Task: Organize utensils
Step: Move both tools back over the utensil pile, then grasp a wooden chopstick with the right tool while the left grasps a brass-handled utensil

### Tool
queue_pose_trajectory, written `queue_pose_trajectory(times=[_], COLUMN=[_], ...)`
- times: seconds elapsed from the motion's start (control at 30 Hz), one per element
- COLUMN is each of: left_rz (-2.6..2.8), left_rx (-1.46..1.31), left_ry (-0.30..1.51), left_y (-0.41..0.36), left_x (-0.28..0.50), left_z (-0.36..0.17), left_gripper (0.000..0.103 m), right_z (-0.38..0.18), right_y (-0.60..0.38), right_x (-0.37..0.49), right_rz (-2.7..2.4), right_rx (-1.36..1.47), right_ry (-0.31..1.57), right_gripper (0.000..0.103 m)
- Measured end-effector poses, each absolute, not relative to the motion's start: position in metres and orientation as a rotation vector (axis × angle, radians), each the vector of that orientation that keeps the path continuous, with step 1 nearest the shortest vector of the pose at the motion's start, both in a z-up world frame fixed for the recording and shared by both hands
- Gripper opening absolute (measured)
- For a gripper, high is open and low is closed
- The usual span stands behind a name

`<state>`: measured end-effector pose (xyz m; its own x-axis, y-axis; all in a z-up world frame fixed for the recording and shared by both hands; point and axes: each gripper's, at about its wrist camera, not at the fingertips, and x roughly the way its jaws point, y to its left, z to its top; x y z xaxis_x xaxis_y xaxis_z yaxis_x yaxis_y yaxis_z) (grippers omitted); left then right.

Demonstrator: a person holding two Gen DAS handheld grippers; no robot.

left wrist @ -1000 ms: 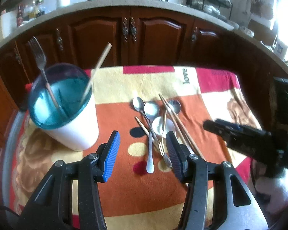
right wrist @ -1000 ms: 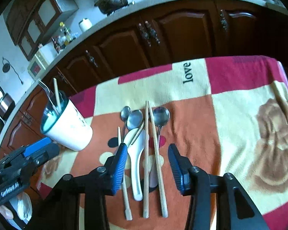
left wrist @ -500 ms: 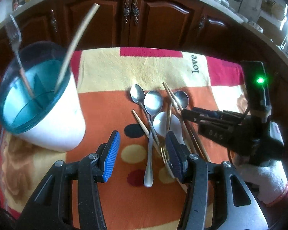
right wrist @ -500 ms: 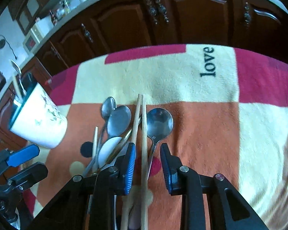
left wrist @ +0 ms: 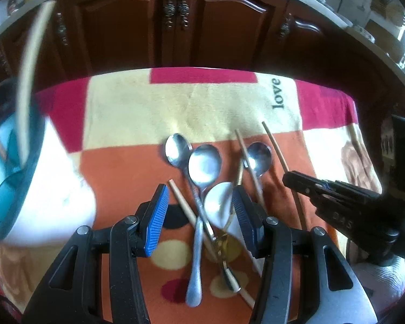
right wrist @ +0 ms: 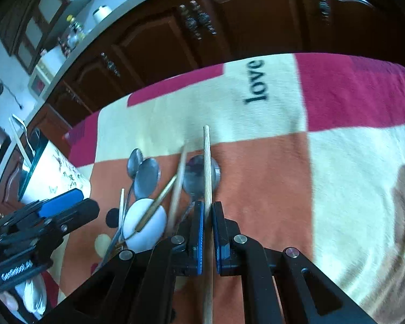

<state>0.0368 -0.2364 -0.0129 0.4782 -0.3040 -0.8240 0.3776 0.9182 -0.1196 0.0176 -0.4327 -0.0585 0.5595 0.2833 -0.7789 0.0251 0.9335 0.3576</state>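
Note:
My right gripper (right wrist: 207,210) is shut on a wooden chopstick (right wrist: 207,162) whose far end lifts off the cloth; the gripper also shows in the left wrist view (left wrist: 290,179). My left gripper (left wrist: 199,213) is open and empty, hovering over the utensil pile: metal spoons (left wrist: 203,163), a white ceramic spoon (left wrist: 218,202), more chopsticks (left wrist: 186,206) and a gold-handled utensil (left wrist: 221,240). The white holder with a teal inside (left wrist: 19,189) stands at the left and holds a fork and a chopstick (left wrist: 27,81); it also shows in the right wrist view (right wrist: 56,172).
A checked red, cream and orange cloth (left wrist: 208,102) covers the table. Dark wooden cabinets (left wrist: 175,27) stand behind the far edge, with a kitchen counter above them.
My right gripper has closed on one chopstick and tipped its far end up. My left gripper has moved lower and closer over the pile, staying open.

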Motion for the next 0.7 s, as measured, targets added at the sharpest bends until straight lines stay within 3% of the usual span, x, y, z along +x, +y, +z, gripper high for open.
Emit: queue_pose_trajectory(times=[0.4,0.63,0.7], left_rz=[-0.482,-0.497,-0.505], left_rx=[0.141,0.243,0.251], left_ry=[1.059,1.100,1.108], left_y=[-0.274,-0.291,-0.295], left_x=[0.057,0.067,0.069], left_z=[-0.028,-0.045,-0.048], left_gripper=[0.048,0.024,0.022], right_z=[-0.065,-0.071,-0.071], right_y=[-0.447,-0.451,-0.450], right_x=[0.009,0.011,0.013], right_rz=[0.135,0.156,0.162], right_rx=[0.339,0.363,0.359], right_ry=[1.005,1.012,1.014], right_gripper=[0.006,0.006,0.006])
